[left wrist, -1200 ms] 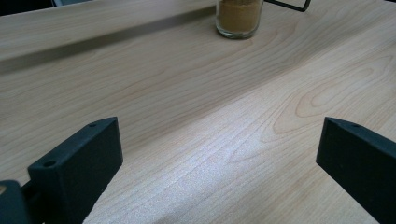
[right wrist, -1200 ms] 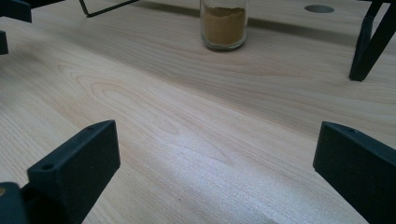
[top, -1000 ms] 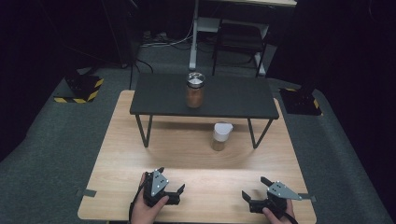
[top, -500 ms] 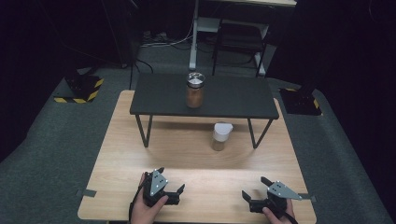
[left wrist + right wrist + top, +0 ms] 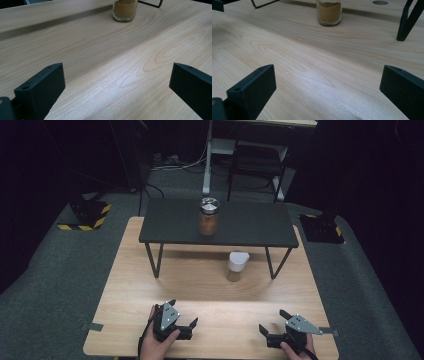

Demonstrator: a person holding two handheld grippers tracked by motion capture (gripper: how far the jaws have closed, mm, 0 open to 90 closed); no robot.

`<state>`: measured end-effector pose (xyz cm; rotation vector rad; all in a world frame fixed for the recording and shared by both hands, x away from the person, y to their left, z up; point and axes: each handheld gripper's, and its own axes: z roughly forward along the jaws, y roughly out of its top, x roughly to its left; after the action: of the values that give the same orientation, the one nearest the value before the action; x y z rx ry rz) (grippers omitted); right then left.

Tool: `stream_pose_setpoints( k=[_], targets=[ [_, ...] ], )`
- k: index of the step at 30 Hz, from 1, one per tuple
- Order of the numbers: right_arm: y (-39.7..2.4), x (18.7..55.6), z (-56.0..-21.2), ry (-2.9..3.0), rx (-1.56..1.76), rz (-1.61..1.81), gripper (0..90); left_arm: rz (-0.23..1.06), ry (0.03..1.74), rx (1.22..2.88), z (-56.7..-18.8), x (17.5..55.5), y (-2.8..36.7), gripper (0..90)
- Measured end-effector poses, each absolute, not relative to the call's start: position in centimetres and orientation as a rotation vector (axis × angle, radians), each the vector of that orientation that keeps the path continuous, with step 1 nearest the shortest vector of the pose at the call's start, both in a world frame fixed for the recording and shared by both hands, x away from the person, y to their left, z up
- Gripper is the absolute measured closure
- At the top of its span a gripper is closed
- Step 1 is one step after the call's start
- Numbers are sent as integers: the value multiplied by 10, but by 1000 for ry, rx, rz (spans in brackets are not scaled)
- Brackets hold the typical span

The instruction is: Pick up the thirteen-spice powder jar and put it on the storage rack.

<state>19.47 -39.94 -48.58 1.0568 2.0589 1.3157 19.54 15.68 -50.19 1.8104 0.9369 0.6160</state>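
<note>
L gripper (image 5: 176, 324) rests on the wooden table (image 5: 120, 285) near its front edge, jaws spread wide, nothing btwn them. R gripper (image 5: 272, 334) likewise, jaws wide apart and empty. White-capped spice jar (image 5: 237, 266) stands upright well ahead of both jaw pairs, beyond the L jaws toward their right tip, ahead of the R jaws slightly left of centre, under the front edge of the black shelf (image 5: 250, 227). Second jar w/ metal lid (image 5: 208, 216) sits on top of the shelf, farther off.

Smooth pale wood table (image 5: 100, 62), clear glass jar (image 5: 124, 11)
</note>
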Motion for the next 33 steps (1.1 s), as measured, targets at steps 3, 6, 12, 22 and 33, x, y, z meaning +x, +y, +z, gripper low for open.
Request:
stream_pose_setpoints(
  k=[3, 6, 12, 22, 33],
  targets=[
    [-399, 195, -486, 2056, 1062, 1316, 2, 618, 947, 1799, -503, 195, 157, 6],
    [-401, 195, -486, 2052, 1073, 1326, 3, 616, 946, 1799, -503, 195, 157, 6],
    [-404, 195, -488, 2038, 1093, 1346, 3, 600, 951, 1795, -502, 196, 159, 6],
    [-398, 191, -483, 2008, 1091, 1350, 4, 616, 934, 1785, -505, 193, 160, 6],
    [-391, 197, -463, 1951, 1066, 1387, 1, 589, 948, 1765, -506, 195, 164, 6]
  ],
)
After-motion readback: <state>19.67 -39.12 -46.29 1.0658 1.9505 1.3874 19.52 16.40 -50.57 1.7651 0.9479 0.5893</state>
